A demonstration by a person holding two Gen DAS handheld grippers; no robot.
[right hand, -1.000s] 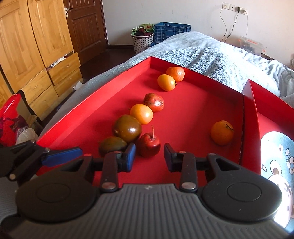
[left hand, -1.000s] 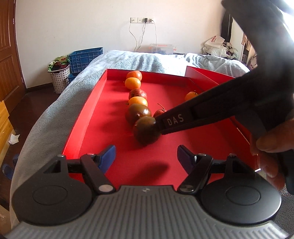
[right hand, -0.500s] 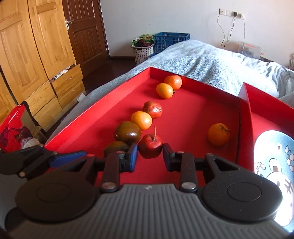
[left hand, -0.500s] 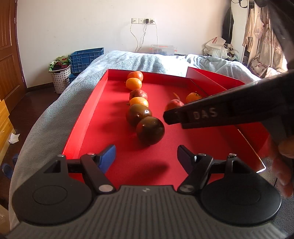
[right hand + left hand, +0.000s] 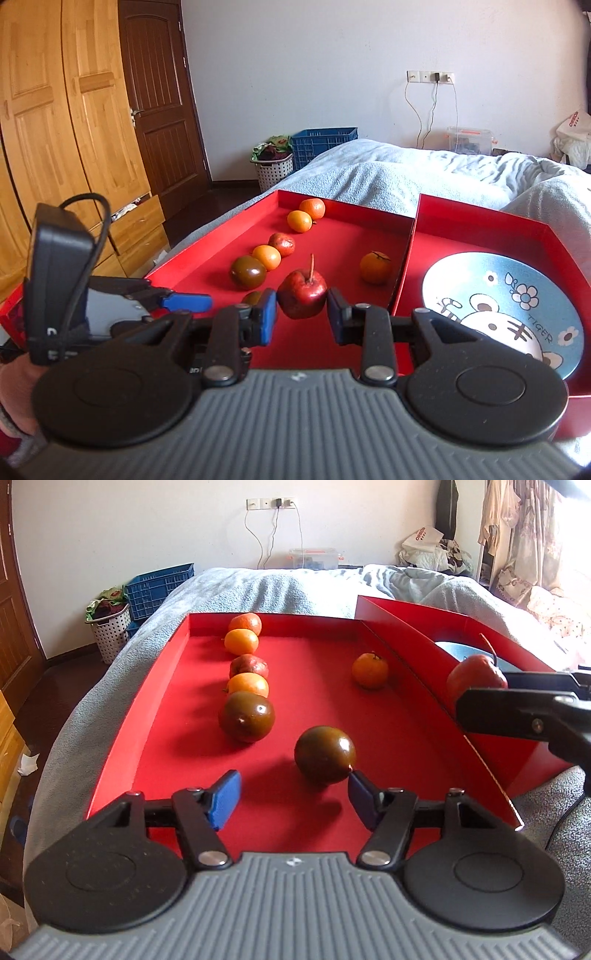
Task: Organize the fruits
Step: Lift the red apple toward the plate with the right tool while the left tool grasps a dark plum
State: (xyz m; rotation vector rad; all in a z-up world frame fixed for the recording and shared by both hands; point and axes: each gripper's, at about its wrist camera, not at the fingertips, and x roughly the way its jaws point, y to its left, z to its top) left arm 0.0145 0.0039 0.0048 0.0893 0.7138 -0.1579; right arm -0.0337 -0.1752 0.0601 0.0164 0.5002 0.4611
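My right gripper (image 5: 301,312) is shut on a red apple (image 5: 302,293) with a stem and holds it above the red tray (image 5: 147,716). From the left wrist view the apple (image 5: 474,679) hangs at the tray's right wall, gripped by the right gripper (image 5: 480,698). My left gripper (image 5: 291,799) is low over the tray's near end and its jaws are closing. A dark tomato (image 5: 325,755) lies just ahead of its right finger (image 5: 360,799), not pressed by both pads. A row of oranges, a red fruit and a second dark tomato (image 5: 246,716) runs up the tray's left.
A lone orange (image 5: 370,670) lies near the tray's right wall. A second red tray (image 5: 480,229) to the right holds a blue cartoon plate (image 5: 502,295). Both trays rest on a grey blanket (image 5: 280,590). A wardrobe, door, basket and blue crate stand beyond.
My right gripper lifted the apple and carried it right toward the tray's right wall. The left jaws narrowed, and the near dark tomato now lies apart from the row.
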